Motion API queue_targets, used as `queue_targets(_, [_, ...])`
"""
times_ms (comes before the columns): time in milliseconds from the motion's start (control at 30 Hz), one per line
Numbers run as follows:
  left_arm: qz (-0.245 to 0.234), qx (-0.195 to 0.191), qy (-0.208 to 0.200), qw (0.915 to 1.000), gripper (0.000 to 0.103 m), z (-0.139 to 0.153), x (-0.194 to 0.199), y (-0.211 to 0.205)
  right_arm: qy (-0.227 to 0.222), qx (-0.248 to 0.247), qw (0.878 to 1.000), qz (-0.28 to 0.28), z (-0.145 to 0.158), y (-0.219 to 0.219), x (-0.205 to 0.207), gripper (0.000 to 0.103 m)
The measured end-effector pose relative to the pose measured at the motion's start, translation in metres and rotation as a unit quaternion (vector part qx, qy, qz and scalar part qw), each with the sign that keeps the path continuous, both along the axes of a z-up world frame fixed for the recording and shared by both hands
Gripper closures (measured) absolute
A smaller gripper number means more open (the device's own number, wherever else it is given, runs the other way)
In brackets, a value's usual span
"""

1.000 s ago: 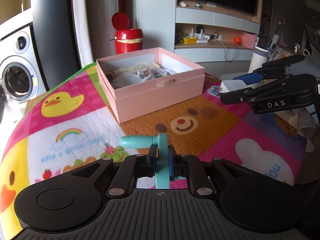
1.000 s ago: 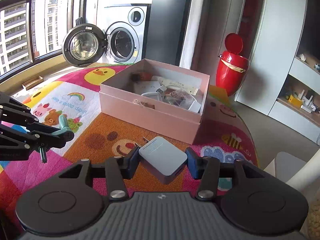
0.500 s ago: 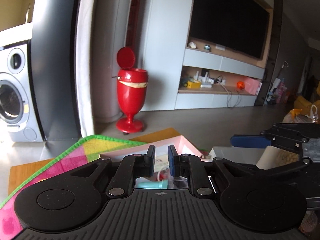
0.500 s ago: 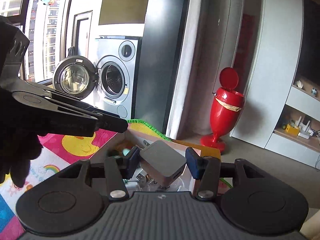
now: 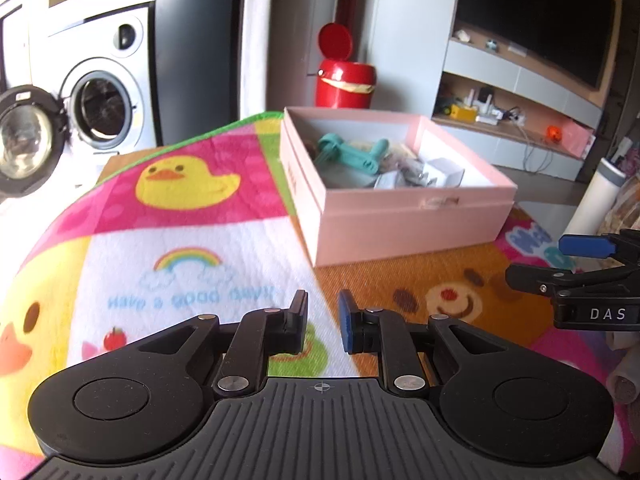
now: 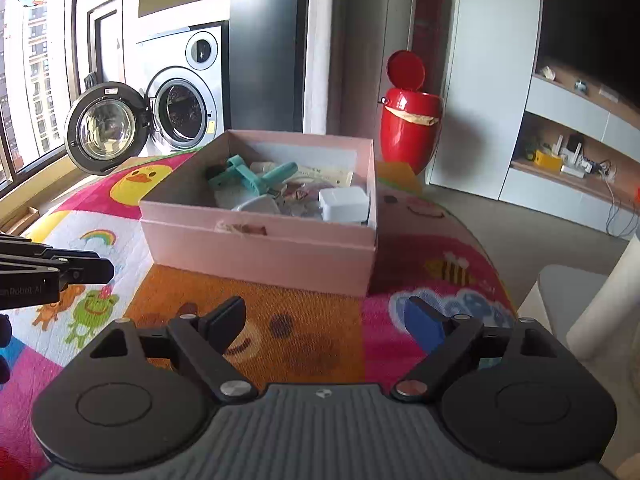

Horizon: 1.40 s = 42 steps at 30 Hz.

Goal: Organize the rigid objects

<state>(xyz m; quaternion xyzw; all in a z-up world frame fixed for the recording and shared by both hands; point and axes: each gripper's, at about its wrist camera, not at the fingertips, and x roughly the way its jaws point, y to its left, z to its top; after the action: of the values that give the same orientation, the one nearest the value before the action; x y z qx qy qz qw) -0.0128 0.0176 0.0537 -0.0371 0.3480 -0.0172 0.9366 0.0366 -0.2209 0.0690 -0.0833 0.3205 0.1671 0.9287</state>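
Note:
A pink box (image 5: 400,228) (image 6: 256,248) stands open on the cartoon play mat (image 5: 192,236). Inside it lie a teal plastic tool (image 5: 352,154) (image 6: 256,176) and a white charger block (image 6: 344,204) (image 5: 444,172) among other small items. My left gripper (image 5: 323,304) hovers over the mat in front of the box, all but shut, with only a narrow slit and nothing in it. My right gripper (image 6: 324,308) is also short of the box; its jaws are opening wide and hold nothing. Each gripper shows at the edge of the other's view (image 5: 560,264) (image 6: 100,270).
A red pedal bin (image 5: 346,80) (image 6: 410,124) stands on the floor behind the box. A washing machine (image 6: 176,108) with its round door swung open is at the far left. The mat's edge falls away on the right, by white furniture (image 6: 600,300).
The left gripper held the teal tool and the right one the white charger; both swung over the box and drew back. Both items now lie in the box, and the right jaws have spread.

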Motion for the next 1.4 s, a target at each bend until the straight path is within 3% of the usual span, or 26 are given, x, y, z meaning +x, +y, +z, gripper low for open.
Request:
queue_targets(100, [-0.003, 0.010, 0.013, 0.9999, 0.083, -0.018, -0.005, -0.007, 0.036, -0.025, 0.999, 0.006, -0.026, 0.012, -0.001, 0.016])
queue_targets(133, [0.000, 0.019, 0.001, 0.9998, 0.083, -0.022, -0.006, -0.011, 0.041, -0.029, 0.999, 0.005, -0.031, 0.015, 0.001, 0.015])
queue_targets(233, [0.015, 0.047, -0.033, 0.9982, 0.082, -0.030, -0.012, -0.027, 0.037, -0.029, 0.999, -0.021, -0.036, 0.020, 0.008, 0.000])
queue_targets(300, [0.019, 0.067, -0.036, 0.9970, 0.082, -0.031, -0.012, -0.036, 0.050, -0.018, 0.998, -0.031, -0.038, 0.019, 0.015, 0.000])
queue_targets(467, [0.052, 0.028, -0.033, 0.9977, 0.082, -0.029, -0.009, -0.035, 0.050, -0.007, 0.998, -0.045, -0.040, 0.016, 0.021, 0.000])
queue_targets(567, [0.053, 0.023, -0.035, 0.9977, 0.082, -0.028, -0.010, -0.037, 0.023, -0.002, 0.999, -0.049, -0.044, 0.015, 0.016, 0.000])
queue_targets(667, [0.051, 0.007, -0.036, 0.9980, 0.075, -0.029, -0.011, -0.039, 0.023, 0.007, 0.998, -0.061, -0.044, 0.014, 0.015, 0.000])
queue_targets(700, [0.046, 0.006, -0.037, 0.9982, 0.070, -0.029, -0.010, -0.041, 0.018, -0.001, 0.998, -0.059, -0.044, 0.016, 0.013, 0.000])
queue_targets(800, [0.042, 0.015, -0.036, 0.9984, 0.068, -0.029, -0.009, -0.047, 0.008, -0.011, 0.999, -0.045, -0.045, 0.019, 0.007, 0.000])
queue_targets(933, [0.042, 0.017, -0.036, 0.9983, 0.067, -0.029, -0.008, -0.049, 0.023, 0.014, 0.998, -0.055, -0.045, 0.012, 0.012, 0.000])
queue_targets(1400, [0.048, 0.018, -0.036, 0.9980, 0.068, -0.031, -0.007, -0.048, 0.021, 0.011, 0.998, -0.054, -0.047, 0.010, 0.008, 0.000])
